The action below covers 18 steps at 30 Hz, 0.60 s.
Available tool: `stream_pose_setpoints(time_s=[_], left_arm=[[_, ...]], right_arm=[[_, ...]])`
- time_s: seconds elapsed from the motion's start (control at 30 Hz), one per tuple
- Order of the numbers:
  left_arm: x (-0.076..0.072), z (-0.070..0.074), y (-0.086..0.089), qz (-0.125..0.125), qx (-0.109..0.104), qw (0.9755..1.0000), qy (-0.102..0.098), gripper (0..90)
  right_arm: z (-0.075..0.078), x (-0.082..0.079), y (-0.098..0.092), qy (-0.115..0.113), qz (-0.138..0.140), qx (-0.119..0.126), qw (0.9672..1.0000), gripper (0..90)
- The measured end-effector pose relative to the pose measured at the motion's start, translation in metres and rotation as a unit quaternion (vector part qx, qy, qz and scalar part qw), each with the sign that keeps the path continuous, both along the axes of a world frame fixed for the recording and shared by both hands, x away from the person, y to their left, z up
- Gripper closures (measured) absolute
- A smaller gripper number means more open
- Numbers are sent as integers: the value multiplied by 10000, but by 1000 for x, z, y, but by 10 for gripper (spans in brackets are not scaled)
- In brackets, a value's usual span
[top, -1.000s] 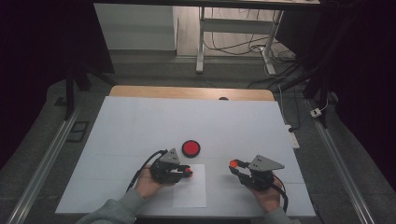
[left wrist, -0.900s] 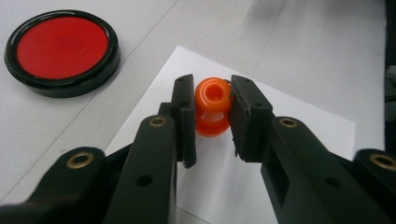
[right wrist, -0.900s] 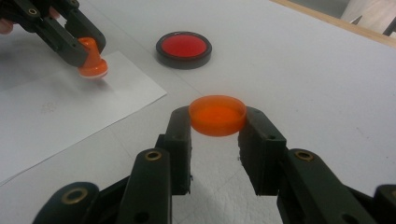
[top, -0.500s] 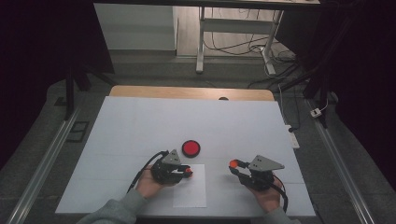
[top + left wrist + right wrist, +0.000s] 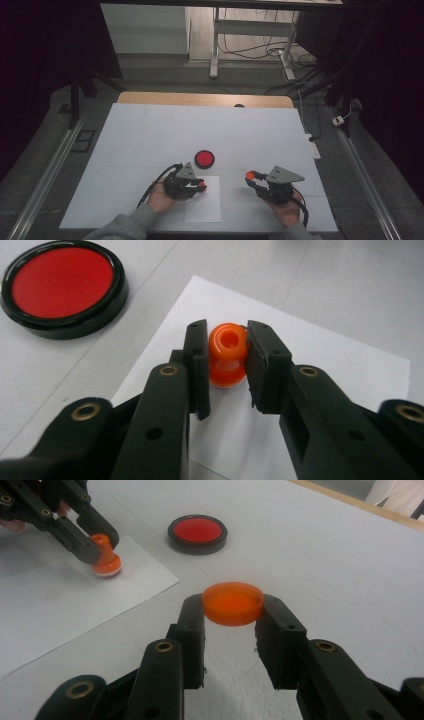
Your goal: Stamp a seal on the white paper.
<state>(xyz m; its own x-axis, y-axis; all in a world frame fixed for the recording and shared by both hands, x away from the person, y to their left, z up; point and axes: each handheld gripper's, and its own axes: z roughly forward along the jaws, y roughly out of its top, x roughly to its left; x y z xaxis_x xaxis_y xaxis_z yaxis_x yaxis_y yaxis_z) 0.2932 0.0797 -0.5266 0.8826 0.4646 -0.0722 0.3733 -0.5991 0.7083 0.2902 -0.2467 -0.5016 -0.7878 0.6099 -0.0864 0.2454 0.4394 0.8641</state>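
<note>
Dark room; grey floor (image 5: 45,150) (cables (image 5: 260,50), perhaps a desk frame (image 5: 250,35) behind).

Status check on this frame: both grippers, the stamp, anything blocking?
Left gripper shut on orange stamp, on the paper sheet. Right gripper shut on orange cap. Red ink pad open, nothing blocking.

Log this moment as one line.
left gripper: shut on orange stamp, on paper sheet | right gripper: shut on orange cap | red ink pad: open
</note>
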Motion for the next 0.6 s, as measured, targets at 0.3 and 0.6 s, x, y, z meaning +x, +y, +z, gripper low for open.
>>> stream_pose_setpoints(time_s=[0.3, 0.6], left_arm=[[-4, -2, -2, -2, 86, 9998, -158, 726], [-6, -3, -3, 31, 96, 9997, -223, 729]], right_arm=[[0, 0, 0, 7, 15, 11, 10000, 643], [0, -1, 0, 5, 7, 19, 10000, 643]])
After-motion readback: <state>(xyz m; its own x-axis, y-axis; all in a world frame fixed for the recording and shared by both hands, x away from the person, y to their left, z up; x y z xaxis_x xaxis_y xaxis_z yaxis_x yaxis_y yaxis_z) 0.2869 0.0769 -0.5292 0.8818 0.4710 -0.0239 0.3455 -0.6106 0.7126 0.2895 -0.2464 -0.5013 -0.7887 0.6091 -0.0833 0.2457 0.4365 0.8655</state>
